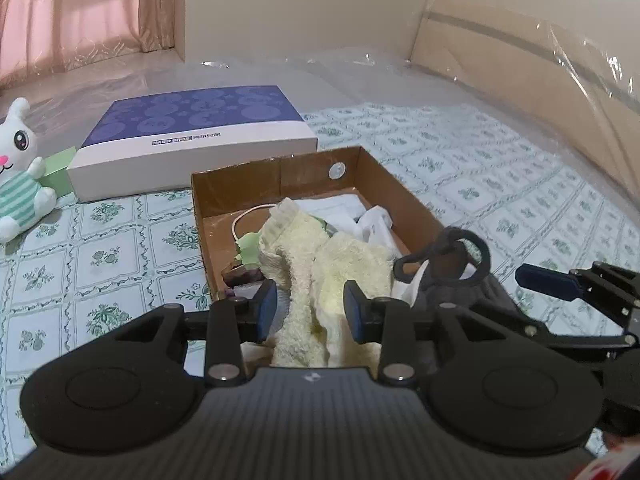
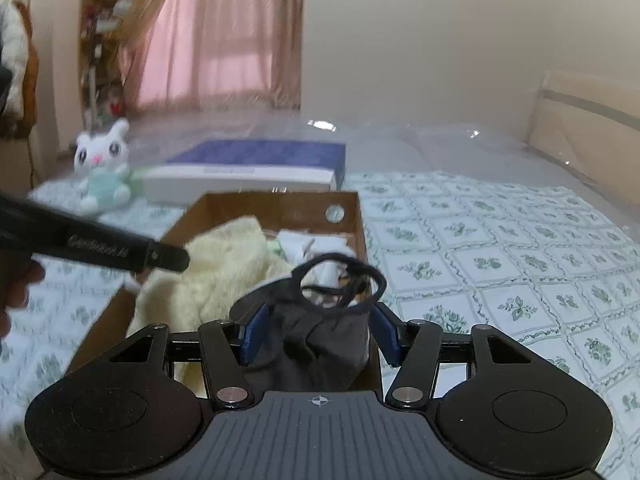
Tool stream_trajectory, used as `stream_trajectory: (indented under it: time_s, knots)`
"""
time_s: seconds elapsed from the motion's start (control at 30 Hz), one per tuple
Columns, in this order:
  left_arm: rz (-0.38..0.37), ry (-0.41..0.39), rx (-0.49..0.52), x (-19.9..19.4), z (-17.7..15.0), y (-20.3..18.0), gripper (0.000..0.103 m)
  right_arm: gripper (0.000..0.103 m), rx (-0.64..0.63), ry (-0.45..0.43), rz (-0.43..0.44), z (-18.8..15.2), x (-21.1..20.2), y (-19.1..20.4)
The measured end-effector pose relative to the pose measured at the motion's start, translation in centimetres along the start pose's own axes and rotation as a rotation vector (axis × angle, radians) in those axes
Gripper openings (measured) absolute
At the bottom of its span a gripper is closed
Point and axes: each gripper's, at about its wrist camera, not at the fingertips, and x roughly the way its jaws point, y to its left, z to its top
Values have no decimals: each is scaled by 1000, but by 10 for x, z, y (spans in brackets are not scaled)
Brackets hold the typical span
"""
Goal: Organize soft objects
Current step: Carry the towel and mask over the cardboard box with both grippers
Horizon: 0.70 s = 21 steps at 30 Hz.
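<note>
Left gripper gaped around fluffy pale-yellow towel, pads apart, gripping nothing; right gripper wide around dark grey cloth pouch, both in brown cardboard box at 12 o'clock

Flat blue-and-white box: side strip printed "NAER BROS", the following characters too small to read. Lettering on the black handle blurred, illegible. No other readable text.
</note>
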Motion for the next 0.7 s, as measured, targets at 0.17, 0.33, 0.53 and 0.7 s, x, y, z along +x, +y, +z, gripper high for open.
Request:
stream_trajectory:
  time_s: [0.17,0.33,0.53,0.7]
  knots:
    - [-2,-1,23,-3,-1,-2,30,17,22,94,-31,-1,24,2]
    - [2,21,29,6,-4,-1,29,16,58,175,-27,1,45,-1]
    - [9,38,32,14,-7,1,29,16,-37,256,-22,-4,59,9]
    - [13,40,46,14,-9,-2,28,16,-26,253,-5,-4,57,4]
